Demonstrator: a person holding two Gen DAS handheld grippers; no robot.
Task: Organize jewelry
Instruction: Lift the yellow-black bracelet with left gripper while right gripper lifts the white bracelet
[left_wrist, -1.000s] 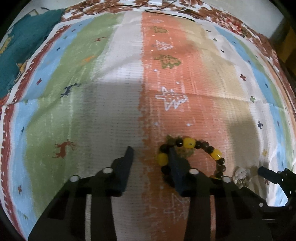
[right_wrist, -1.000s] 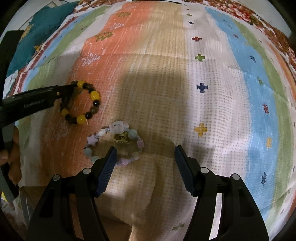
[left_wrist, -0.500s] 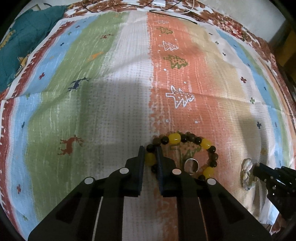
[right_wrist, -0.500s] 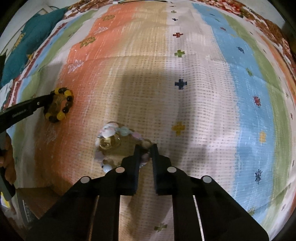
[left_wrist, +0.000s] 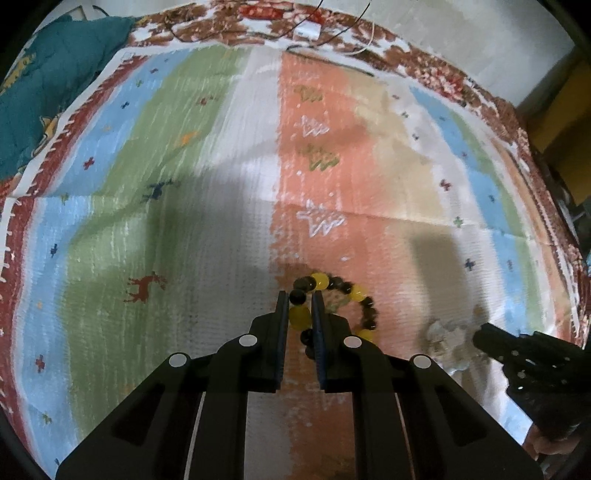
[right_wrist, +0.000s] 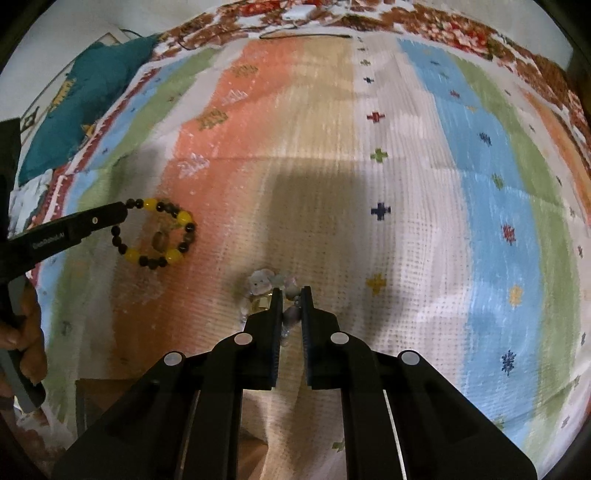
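A bracelet of yellow and dark beads (left_wrist: 356, 293) hangs from my left gripper (left_wrist: 300, 301), which is shut on a yellow bead and a dark one. In the right wrist view the same yellow and dark bracelet (right_wrist: 159, 232) dangles as a loop from the left gripper (right_wrist: 122, 216), lifted off the striped cloth (right_wrist: 369, 184). A pale bracelet of white, pink and light blue beads (right_wrist: 264, 282) is pinched by my right gripper (right_wrist: 291, 295), shut on its pinkish beads. In the left wrist view the pale bracelet (left_wrist: 443, 339) hangs at the right gripper (left_wrist: 480, 338).
The striped cloth (left_wrist: 221, 184) with small trees, deer and crosses covers the whole surface. A teal cushion (left_wrist: 44, 85) lies at the far left and cables (left_wrist: 332, 33) run along the far edge. A hand (right_wrist: 22, 328) holds the left gripper's handle.
Both grippers went from wide open to shut, each on its bracelet. Then both rose, lifting the bracelets off the cloth.
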